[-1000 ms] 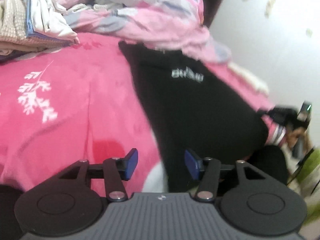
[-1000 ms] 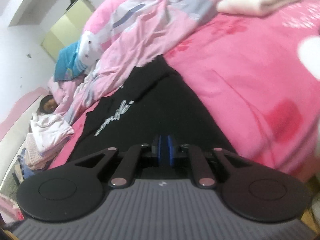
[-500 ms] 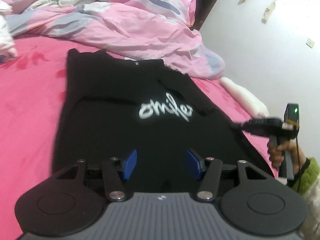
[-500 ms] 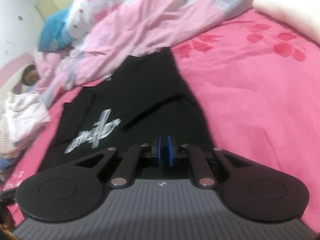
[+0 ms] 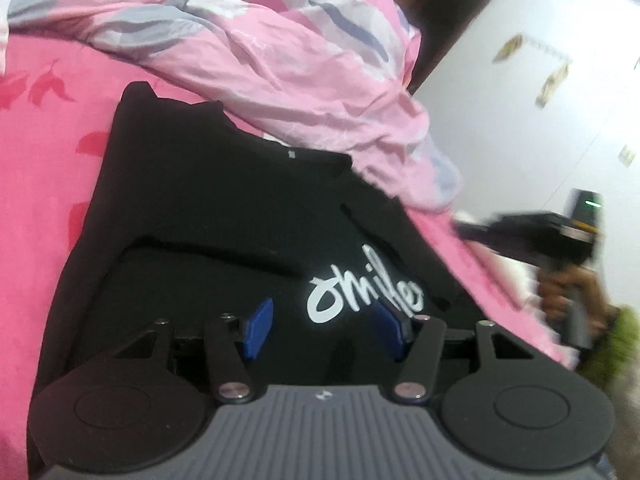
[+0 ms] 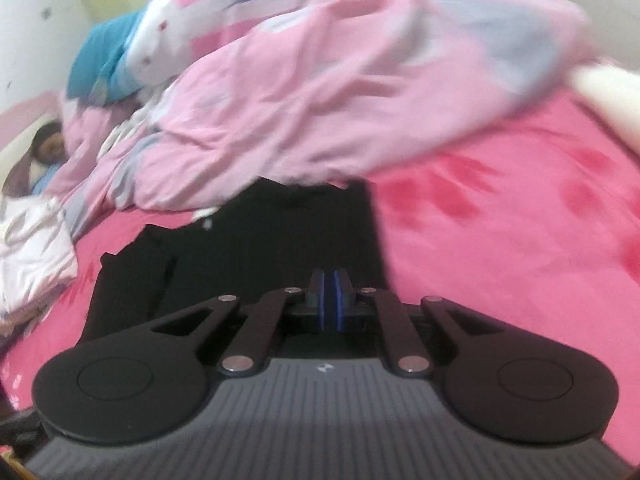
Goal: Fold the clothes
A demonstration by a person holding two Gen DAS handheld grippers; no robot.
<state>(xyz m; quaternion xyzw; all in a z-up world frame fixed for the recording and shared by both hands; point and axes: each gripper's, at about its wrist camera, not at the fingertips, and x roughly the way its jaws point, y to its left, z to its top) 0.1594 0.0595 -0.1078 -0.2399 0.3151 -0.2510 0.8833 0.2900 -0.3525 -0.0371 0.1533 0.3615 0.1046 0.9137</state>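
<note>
Black shirt [image 5: 208, 216] ran lengthwise up-frame from your left tongs [image 5: 324, 330].
Left tongs gaped, holding nothing; right tongs [image 6: 329, 300] were pinched together at the shirt's right edge, fabric between them not discernible.

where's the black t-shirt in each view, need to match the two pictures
Left wrist view: the black t-shirt fills the centre, spread on the pink bedsheet, white lettering beside the open left gripper.
Right wrist view: the same shirt lies at lower centre, just beyond the shut right gripper; no lettering shows.
Shared landmark: the crumpled pink quilt lying over the shirt's far edge.
</note>
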